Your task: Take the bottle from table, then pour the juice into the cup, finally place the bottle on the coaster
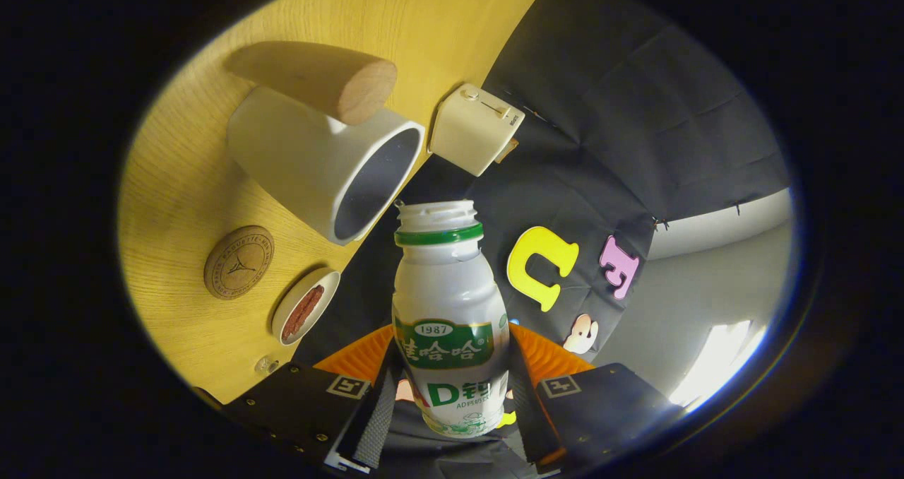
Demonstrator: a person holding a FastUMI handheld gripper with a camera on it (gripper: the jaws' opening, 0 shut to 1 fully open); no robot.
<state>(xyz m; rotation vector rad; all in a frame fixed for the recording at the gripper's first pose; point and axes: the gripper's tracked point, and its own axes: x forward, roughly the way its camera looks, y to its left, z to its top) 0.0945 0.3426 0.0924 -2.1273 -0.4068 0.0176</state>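
Note:
My gripper [452, 394] is shut on a small white bottle [448, 302] with a green label and a green neck ring. The bottle's cap is off and both fingers press on its sides. The whole view is rolled over, so the wooden table [183, 182] stands slanted beyond the fingers. The bottle's open mouth points at the rim of a white cup [321, 164] with a thick wooden handle [318, 76]. The cup's inside looks dark and I cannot tell what is in it. A round cork coaster [239, 262] lies on the table beside the cup, nearer the fingers.
A small white dish [305, 314] with something reddish brown in it sits near the table edge, beside the coaster. A cream box-shaped appliance [474, 127] stands beyond the cup at the table's edge. Black cloth hangs behind the table, with a pale wall past it.

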